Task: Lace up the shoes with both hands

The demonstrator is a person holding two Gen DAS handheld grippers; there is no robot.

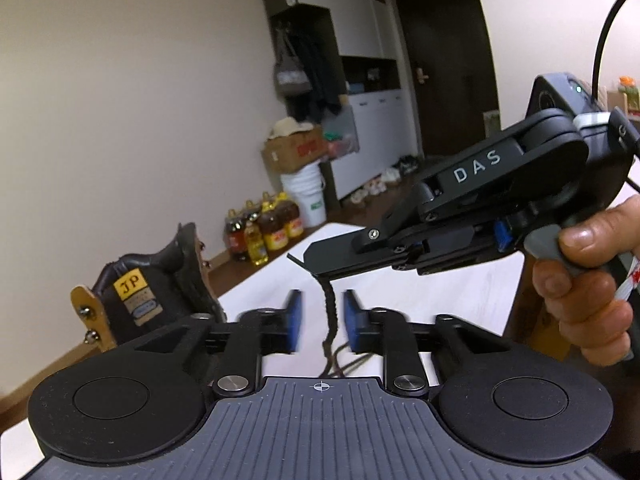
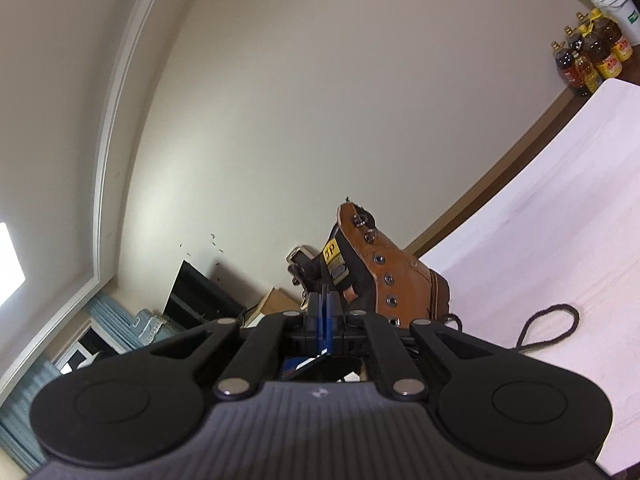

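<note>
Brown leather boot (image 1: 160, 292) at lower left of the left wrist view, upright on a white table (image 1: 440, 300).
Dark lace (image 1: 330, 320) hanging at frame centre, pinched at its top end by the pressed-together tips of the right gripper (image 1: 316, 258), running down between the spread blue pads of the left gripper (image 1: 322, 312). Loop of lace lying on the table at right of the right wrist view.

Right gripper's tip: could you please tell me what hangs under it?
A dark lace hangs from the shut right gripper, down between the left gripper's open pads. Its lower end is hidden behind the left gripper's body.
</note>
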